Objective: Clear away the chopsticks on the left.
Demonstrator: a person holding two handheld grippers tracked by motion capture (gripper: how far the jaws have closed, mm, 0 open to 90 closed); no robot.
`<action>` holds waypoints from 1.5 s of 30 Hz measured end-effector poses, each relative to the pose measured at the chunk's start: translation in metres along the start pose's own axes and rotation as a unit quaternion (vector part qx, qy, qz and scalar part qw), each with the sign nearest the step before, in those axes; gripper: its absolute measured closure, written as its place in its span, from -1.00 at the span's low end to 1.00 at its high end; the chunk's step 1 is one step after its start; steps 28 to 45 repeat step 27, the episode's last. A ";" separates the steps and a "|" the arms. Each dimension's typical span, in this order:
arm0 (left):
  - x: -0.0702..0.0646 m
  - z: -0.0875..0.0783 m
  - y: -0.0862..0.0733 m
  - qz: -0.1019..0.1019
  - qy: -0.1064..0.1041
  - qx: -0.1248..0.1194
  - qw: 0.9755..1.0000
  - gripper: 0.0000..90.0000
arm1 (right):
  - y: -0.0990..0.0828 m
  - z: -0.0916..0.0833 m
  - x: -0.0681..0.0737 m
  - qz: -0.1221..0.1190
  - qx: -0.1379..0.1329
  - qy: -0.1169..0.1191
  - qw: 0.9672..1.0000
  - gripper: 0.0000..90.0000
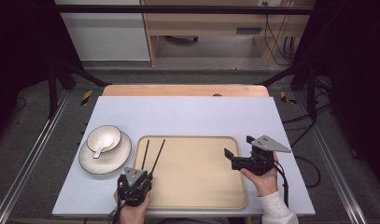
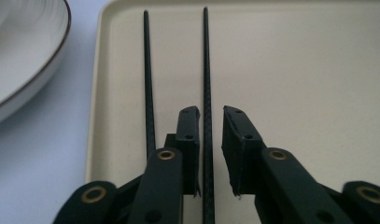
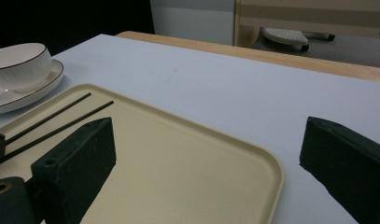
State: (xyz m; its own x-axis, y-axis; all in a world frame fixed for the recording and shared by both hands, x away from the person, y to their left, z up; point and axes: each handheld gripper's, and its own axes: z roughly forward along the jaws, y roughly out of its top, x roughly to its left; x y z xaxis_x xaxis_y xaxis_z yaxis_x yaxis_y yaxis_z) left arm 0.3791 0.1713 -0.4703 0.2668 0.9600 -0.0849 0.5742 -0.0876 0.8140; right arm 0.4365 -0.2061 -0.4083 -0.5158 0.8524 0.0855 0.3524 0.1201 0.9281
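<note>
High view has the spoon (image 1: 100,151) in the bowl (image 1: 104,137) on the plate (image 1: 105,154). Left gripper view: left gripper (image 2: 210,116) jaws slightly apart, one of two chopsticks (image 2: 206,70) between them, unpinched, on the tray (image 2: 295,70). Right gripper (image 1: 236,150) spread wide, empty, at the tray's right edge.

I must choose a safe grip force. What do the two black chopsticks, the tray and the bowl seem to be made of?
Two black chopsticks: probably plastic or a fibre composite; matt black with a fine ribbed texture.
Tray: likely plastic; even beige, matt, with a moulded rounded rim.
Bowl: looks like glazed ceramic; glossy white with a thin dark rim line.
</note>
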 end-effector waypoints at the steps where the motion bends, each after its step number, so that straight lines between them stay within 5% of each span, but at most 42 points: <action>1: 0.001 -0.002 0.004 0.004 -0.007 -0.005 1.000 0.60 | 0.000 0.000 0.000 -0.001 -0.001 0.000 1.000 -0.92; 6: 0.007 -0.015 0.023 0.035 -0.056 -0.036 0.997 0.32 | 0.000 -0.001 0.000 0.004 -0.002 0.000 1.000 -0.92; 13: 0.025 -0.022 0.037 0.080 -0.110 -0.040 0.990 -0.11 | 0.001 -0.003 -0.002 0.007 -0.006 0.000 1.000 -0.93; 21: 0.040 -0.029 0.052 0.121 -0.121 -0.050 0.984 -0.53 | 0.001 -0.004 -0.003 0.008 -0.004 -0.003 1.000 -0.94; 27: 0.055 -0.029 0.058 0.130 -0.132 -0.039 0.982 -0.60 | 0.003 -0.007 -0.005 0.009 -0.010 -0.003 1.000 -0.94; 45: 0.055 -0.029 0.058 0.130 -0.132 -0.039 0.982 -0.60 | 0.003 -0.007 -0.005 0.009 -0.010 -0.003 1.000 -0.94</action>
